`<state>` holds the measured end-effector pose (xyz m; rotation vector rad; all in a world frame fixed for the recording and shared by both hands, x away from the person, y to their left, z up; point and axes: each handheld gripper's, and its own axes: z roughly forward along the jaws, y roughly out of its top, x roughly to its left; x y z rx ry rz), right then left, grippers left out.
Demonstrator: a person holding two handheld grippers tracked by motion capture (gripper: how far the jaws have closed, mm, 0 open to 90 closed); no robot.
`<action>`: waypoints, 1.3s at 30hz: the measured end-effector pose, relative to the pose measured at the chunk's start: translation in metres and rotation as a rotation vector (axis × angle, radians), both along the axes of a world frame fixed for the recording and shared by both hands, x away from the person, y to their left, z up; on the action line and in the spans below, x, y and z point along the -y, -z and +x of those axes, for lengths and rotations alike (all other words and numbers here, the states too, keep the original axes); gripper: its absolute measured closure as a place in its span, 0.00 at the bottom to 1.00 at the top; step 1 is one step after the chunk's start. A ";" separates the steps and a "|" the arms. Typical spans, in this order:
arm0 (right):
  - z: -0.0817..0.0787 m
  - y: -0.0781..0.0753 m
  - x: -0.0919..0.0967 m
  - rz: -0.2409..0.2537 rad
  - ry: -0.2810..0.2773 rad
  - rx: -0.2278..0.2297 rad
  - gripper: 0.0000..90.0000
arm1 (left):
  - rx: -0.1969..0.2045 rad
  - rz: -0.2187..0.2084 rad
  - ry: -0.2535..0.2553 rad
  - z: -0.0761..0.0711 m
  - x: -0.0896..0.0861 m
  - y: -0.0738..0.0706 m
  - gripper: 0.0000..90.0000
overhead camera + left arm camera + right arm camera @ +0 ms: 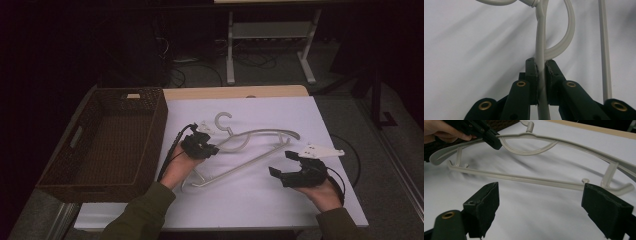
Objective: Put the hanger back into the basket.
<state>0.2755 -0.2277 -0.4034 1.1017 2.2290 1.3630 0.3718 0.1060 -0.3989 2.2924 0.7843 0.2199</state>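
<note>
A pale grey plastic hanger (250, 150) lies across the middle of the white table (260, 200), hook toward the far side. My left gripper (210, 148) is shut on the hanger's upper arm (541, 50), left of the hook; its jaws press both sides of the arm. In the right gripper view the hanger (544, 180) spans the frame, with the left gripper (495, 141) clamped on it at the upper left. My right gripper (282, 163) is open near the hanger's right end, its pads (484, 205) wide apart and holding nothing.
A dark brown wicker basket (150, 135) stands on the table's left side, next to my left hand. Beyond the far table edge are a white desk frame (270, 45) and cables on the floor.
</note>
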 end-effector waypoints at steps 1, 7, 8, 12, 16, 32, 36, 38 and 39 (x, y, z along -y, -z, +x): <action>-0.001 0.000 0.002 0.005 0.001 0.001 0.15 | -0.001 -0.002 -0.008 0.000 0.000 -0.002 0.92; -0.008 0.001 0.013 0.020 0.036 0.016 0.11 | 0.009 0.000 -0.032 -0.001 -0.004 -0.021 0.92; -0.011 0.002 0.016 0.021 0.038 0.026 0.10 | 0.011 -0.004 -0.042 -0.002 -0.006 -0.029 0.92; -0.015 0.004 0.020 0.024 0.042 0.030 0.09 | 0.027 0.000 -0.051 -0.003 -0.011 -0.046 0.92; -0.017 0.006 0.022 0.027 0.050 0.031 0.08 | 0.037 -0.011 -0.064 -0.005 -0.016 -0.063 0.92; -0.016 0.007 0.021 0.025 0.049 0.034 0.07 | 0.085 0.000 -0.100 -0.008 -0.046 -0.107 0.92; -0.016 0.007 0.022 0.027 0.052 0.035 0.07 | 0.099 0.003 -0.116 -0.007 -0.059 -0.115 0.92; -0.017 0.007 0.022 0.028 0.053 0.031 0.07 | 0.104 0.006 -0.122 -0.007 -0.063 -0.118 0.92; -0.017 0.007 0.022 0.028 0.053 0.029 0.07 | 0.104 0.002 -0.129 -0.007 -0.066 -0.119 0.92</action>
